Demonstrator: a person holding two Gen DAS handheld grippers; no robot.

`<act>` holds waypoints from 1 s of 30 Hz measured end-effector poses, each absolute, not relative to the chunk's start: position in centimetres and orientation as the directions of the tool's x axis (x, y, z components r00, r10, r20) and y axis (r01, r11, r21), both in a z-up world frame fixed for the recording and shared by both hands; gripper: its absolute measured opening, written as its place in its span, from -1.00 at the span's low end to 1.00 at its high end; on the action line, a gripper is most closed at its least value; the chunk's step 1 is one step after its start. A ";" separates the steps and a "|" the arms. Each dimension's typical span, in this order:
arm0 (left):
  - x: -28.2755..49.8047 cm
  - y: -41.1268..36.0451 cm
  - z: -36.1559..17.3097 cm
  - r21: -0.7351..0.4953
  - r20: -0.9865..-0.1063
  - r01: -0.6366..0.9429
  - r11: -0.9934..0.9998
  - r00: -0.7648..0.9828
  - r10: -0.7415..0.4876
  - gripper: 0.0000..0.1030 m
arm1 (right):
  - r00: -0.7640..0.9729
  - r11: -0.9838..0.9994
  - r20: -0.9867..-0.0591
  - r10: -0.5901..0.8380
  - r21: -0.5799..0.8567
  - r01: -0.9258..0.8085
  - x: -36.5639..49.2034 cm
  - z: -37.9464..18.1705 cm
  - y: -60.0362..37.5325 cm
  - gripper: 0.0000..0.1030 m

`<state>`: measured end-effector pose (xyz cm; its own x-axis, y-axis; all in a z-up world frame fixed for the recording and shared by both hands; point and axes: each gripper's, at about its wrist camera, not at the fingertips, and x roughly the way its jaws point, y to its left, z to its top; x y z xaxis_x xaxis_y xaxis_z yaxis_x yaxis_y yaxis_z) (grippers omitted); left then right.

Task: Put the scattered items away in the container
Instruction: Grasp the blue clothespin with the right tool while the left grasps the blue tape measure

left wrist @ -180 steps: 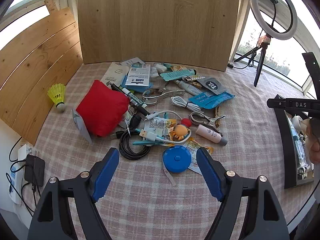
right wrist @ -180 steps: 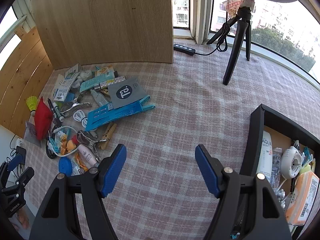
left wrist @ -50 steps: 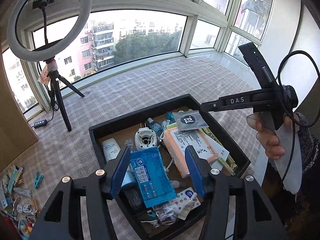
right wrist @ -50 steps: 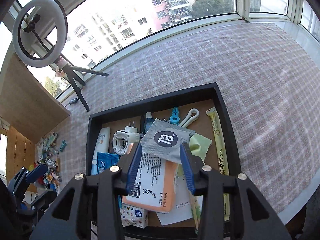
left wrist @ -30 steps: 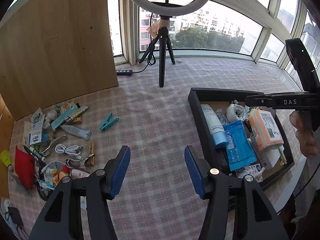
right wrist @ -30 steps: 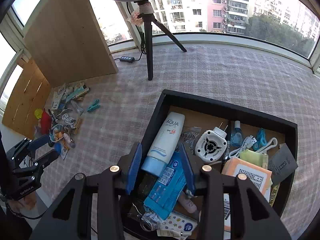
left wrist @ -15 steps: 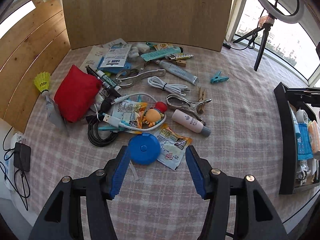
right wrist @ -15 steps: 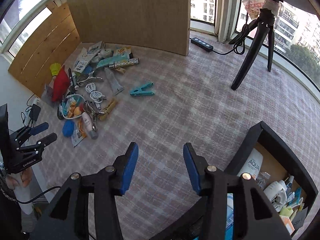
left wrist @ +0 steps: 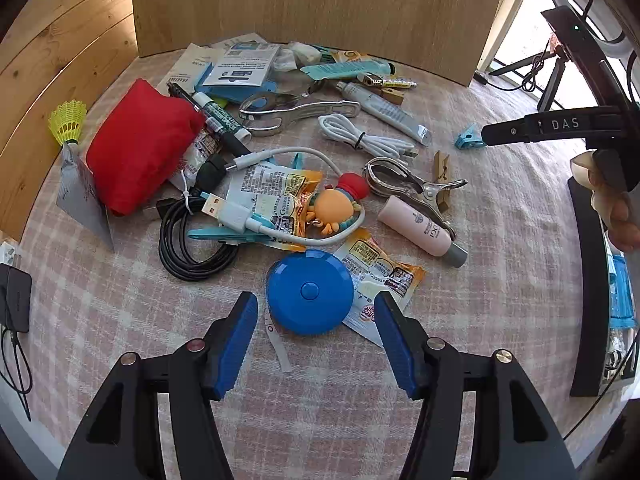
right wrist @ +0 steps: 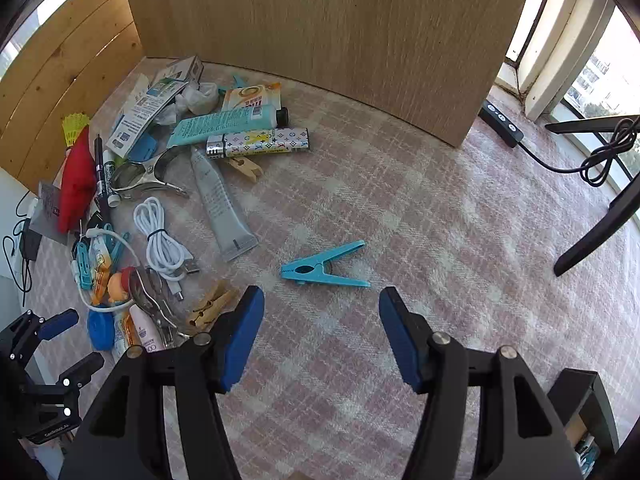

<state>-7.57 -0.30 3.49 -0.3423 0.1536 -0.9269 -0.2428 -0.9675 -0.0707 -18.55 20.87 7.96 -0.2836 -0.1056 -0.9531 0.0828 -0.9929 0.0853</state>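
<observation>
Two grippers hover empty, jaws spread: left gripper [left wrist: 316, 336] just short of the round blue tape measure [left wrist: 310, 292], right gripper [right wrist: 322, 330] short of the turquoise plastic clothespin [right wrist: 325, 267], lying crosswise.

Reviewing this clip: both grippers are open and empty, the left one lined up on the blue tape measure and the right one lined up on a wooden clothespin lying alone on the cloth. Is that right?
Not quite. In the right wrist view the right gripper lines up on a turquoise plastic clothespin, not a wooden one. The rest holds: the left gripper faces the blue tape measure.
</observation>
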 end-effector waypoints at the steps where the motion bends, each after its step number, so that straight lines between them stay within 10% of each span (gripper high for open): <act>1: -7.7 -0.2 3.3 -0.057 -0.928 -0.246 -0.968 -0.343 0.142 0.13 | -0.281 -0.993 -0.954 -0.102 0.080 0.089 -18.8 7.8 20.8 0.15; 26: -9.1 -0.5 1.8 -0.100 -0.937 -0.201 -0.974 -0.310 0.160 -0.04 | -0.142 -0.989 -0.990 0.007 -0.028 0.146 -22.6 5.4 18.9 0.19; 30: -9.1 -0.5 1.9 -0.100 -0.937 -0.202 -0.974 -0.311 0.161 -0.07 | -0.129 -0.991 -0.992 -0.005 -0.012 0.131 -22.8 5.8 18.6 -0.13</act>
